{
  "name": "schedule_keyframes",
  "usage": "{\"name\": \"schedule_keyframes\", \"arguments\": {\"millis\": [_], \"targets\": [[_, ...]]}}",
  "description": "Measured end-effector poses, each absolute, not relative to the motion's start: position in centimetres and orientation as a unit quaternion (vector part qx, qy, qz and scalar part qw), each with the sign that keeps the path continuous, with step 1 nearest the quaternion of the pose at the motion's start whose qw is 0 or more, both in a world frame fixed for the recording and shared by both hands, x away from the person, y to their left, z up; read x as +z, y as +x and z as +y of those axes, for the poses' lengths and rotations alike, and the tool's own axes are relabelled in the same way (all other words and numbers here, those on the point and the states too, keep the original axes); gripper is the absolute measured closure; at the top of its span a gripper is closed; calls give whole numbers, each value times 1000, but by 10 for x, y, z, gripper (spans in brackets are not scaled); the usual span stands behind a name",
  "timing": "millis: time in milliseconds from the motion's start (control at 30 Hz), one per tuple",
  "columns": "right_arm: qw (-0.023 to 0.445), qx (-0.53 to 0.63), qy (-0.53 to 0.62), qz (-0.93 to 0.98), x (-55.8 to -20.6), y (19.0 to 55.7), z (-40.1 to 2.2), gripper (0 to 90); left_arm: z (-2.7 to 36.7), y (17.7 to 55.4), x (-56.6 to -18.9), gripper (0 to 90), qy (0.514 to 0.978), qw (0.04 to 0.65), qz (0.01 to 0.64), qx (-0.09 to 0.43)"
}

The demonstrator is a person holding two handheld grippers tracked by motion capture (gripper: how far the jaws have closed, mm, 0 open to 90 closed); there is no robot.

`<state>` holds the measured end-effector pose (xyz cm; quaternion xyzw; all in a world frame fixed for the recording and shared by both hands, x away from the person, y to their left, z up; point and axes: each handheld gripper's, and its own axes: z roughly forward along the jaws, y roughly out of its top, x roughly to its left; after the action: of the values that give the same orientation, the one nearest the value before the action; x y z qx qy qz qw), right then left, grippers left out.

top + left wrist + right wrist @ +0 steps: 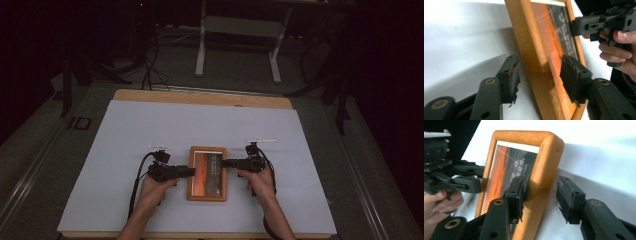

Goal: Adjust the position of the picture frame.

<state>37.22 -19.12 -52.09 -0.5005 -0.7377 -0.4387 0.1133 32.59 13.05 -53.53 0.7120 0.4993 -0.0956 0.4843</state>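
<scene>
A wooden picture frame (207, 173) lies flat on the white sheet (125, 135) covering the tabletop, a little nearer the front edge than the back and about midway between the side edges. It holds an orange sunset-like print with a dark band along one side.

The left gripper (186, 171) reaches over the frame's left rail; in the left gripper view its jaws stand apart on either side of that rail (534, 62), pads clear of the wood. The right gripper (225, 163) straddles the right rail: one pad (520, 195) sits against the inner face over the glass, the other off the outer side, so I judge it spread rather than clamped.

The frame looks stiff and fairly light, its varnished rails smooth and likely slippery. The glazing is the fragile part, so the rounded wooden rails are where to grip, not the pane.

Pale lettering runs down the dark band (566, 27), too small to read.
</scene>
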Motion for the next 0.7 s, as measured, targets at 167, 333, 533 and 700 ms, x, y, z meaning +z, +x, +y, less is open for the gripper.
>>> {"name": "schedule_keyframes", "arguments": {"millis": [167,333,533,700], "targets": [[88,-445,-496,-740,-514,367,-200,526,139,313,-528,433,714,493,493,-63],[57,-451,-491,-743,-504,363,-203,506,152,295,-522,429,715,504,485,-13],[-4,-445,-463,-767,-495,358,-197,509,161,281,-517,429,716,504,482,49],[-46,-437,-417,-795,-489,353,-185,545,159,273,-514,408,720,502,476,63]]}}
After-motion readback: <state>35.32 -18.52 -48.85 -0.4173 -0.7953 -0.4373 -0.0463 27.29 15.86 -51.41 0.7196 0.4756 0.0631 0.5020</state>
